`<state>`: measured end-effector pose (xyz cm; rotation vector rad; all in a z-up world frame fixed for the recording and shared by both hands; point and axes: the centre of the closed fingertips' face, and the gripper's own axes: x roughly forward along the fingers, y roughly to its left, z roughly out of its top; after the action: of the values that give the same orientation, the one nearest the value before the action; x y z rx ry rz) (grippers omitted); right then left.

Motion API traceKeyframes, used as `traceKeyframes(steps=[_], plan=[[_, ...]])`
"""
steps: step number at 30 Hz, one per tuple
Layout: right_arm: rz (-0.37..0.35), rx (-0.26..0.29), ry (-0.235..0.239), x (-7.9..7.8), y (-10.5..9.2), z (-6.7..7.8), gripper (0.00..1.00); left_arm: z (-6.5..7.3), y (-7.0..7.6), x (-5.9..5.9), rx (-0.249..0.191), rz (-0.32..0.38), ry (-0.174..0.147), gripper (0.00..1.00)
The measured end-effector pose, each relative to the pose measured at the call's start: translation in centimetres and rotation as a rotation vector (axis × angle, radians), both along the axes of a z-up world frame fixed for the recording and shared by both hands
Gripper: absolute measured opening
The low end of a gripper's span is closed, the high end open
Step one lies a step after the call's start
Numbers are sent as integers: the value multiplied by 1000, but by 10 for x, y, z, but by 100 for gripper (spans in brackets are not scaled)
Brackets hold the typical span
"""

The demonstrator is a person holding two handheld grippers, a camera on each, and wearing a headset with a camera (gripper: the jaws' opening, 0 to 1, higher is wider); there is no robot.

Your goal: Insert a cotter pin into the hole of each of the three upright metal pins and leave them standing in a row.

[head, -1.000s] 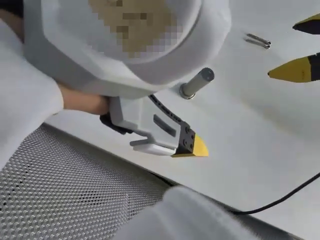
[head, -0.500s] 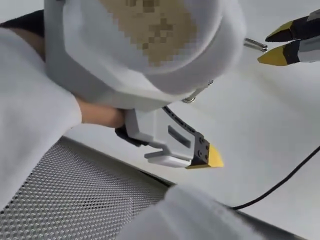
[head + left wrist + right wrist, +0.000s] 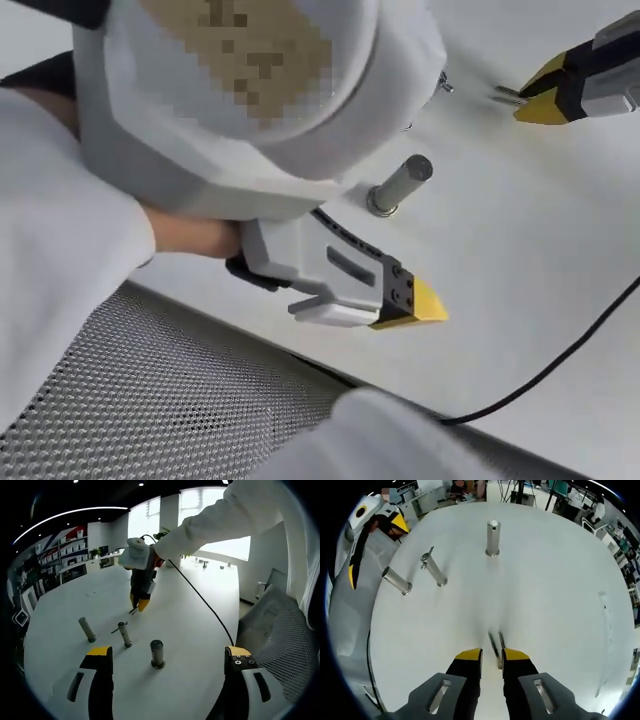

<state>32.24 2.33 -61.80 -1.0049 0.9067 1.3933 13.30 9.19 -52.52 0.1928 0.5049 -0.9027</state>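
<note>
Three upright metal pins stand in a row on the white table: the nearest pin [image 3: 157, 653], a middle pin [image 3: 124, 634] with a cotter pin through its top, and a far pin [image 3: 87, 629]. My left gripper [image 3: 168, 652] is wide open just short of the nearest pin [image 3: 400, 185], holding nothing. My right gripper [image 3: 492, 656] is down at two loose cotter pins [image 3: 496, 647], which lie in the narrow gap between its jaws. In the head view the right gripper [image 3: 535, 100] is at the top right, tips at the cotter pins [image 3: 505, 95].
A black cable [image 3: 560, 360] runs across the table's near right part. A perforated grey mesh surface [image 3: 150, 400] lies below the table's near edge. From the right gripper view the pins [image 3: 493, 537] stand well ahead, with bare white table [image 3: 560, 605] to the right.
The right gripper's jaws went from wide apart to a narrow gap and came down around the loose cotter pins. The left gripper kept its place by the nearest pin.
</note>
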Motion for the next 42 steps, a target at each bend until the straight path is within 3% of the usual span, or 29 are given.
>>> traceKeyframes(steps=[8, 17, 21, 24, 27, 32, 36, 39, 42], plan=[[69, -51, -29, -1, -3, -3, 3, -3, -3, -2, 7, 8, 2, 92], [175, -102, -128, -5, -4, -4, 0, -8, -1, -3, 14, 17, 22, 97], [180, -130, -151, -6, -2, -3, 0, -5, 0, -5, 15, 8, 19, 97], [191, -162, -203, -7, -6, 0, 0, -5, 1, -5, 16, 4, 20, 96], [134, -90, -198, -16, 1, 8, 0, -6, 2, -5, 30, -2, 19, 96], [124, -51, -231, -28, -1, 28, 0, -4, 7, -2, 48, 3, 12, 92], [96, 19, -268, -40, 2, 55, 0, 11, 11, 8, -14, 53, -1, 90], [87, 78, -308, -45, 4, 74, 0, 19, 25, 13, -31, 62, -16, 88], [75, 123, -342, -42, 3, 85, 0, 26, 29, 19, -48, 78, -24, 86]])
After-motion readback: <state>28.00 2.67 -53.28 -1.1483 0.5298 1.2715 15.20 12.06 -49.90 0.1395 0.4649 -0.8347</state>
